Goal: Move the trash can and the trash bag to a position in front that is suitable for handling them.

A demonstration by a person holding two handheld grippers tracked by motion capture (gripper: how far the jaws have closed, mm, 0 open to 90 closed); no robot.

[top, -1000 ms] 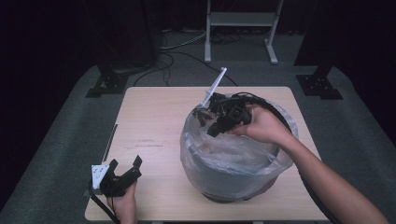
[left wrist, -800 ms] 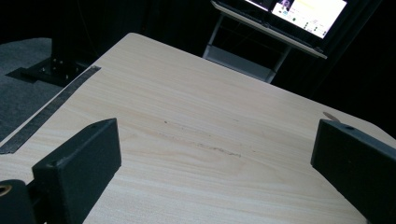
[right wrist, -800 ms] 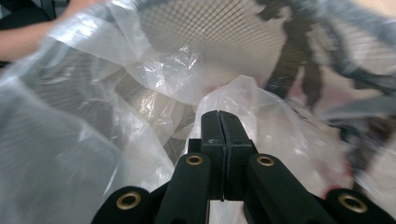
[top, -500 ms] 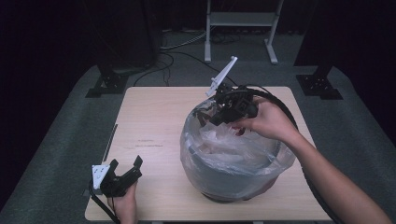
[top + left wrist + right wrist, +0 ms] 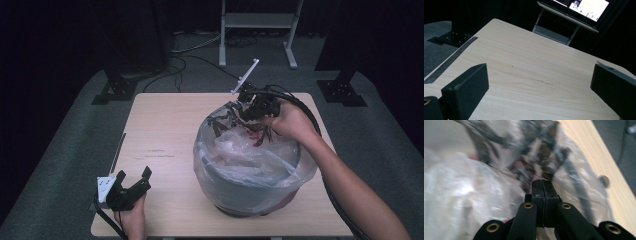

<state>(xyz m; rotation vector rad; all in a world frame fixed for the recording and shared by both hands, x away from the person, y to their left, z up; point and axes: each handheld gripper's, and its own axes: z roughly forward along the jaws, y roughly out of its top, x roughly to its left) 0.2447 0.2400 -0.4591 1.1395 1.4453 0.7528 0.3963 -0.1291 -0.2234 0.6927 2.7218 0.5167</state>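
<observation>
Gripper (image 5: 541, 185) (jaws together) against bag (image 5: 461, 195)

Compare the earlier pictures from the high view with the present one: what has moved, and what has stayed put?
The right gripper has travelled along the bin's far rim toward the table's far edge, jaws pressed together on the clear plastic liner, which it seems to be drawing out over the rim. The bin has not shifted. The left gripper stays open and idle at the near left corner of the table.
</observation>
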